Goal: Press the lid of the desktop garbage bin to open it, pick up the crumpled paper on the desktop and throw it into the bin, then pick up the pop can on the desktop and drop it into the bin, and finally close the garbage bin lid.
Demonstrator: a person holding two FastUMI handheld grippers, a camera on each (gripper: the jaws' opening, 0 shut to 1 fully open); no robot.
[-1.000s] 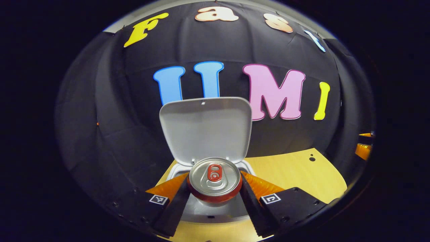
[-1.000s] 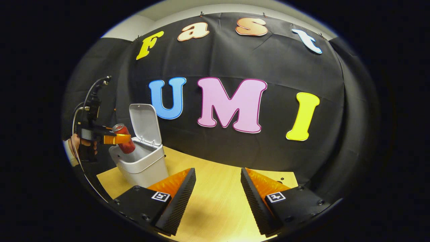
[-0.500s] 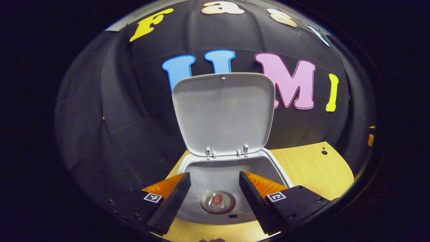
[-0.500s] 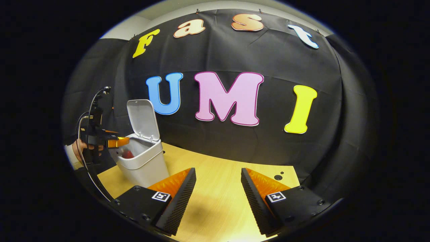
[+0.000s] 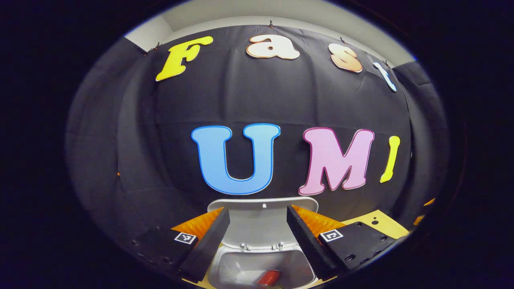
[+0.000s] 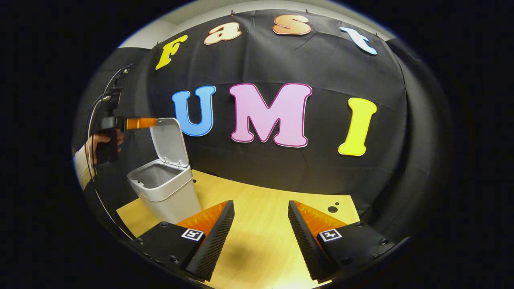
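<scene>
The white desktop bin stands at the table's left end with its lid swung up. In the left gripper view I look down into the bin, past the raised lid. A red pop can lies on its side at the bottom. My left gripper is open with nothing in it. In the right gripper view the left gripper hangs by the lid's top edge, held by a hand. My right gripper is open over the bare wooden table.
The black cloth wall closes off the back and both sides. The wooden table runs to the right of the bin, with small holes near its far right edge.
The left gripper let go of the can, which dropped into the bin and tipped onto its side. The left gripper then rose from the bin's mouth to the lid's top edge. The right gripper barely moved.
</scene>
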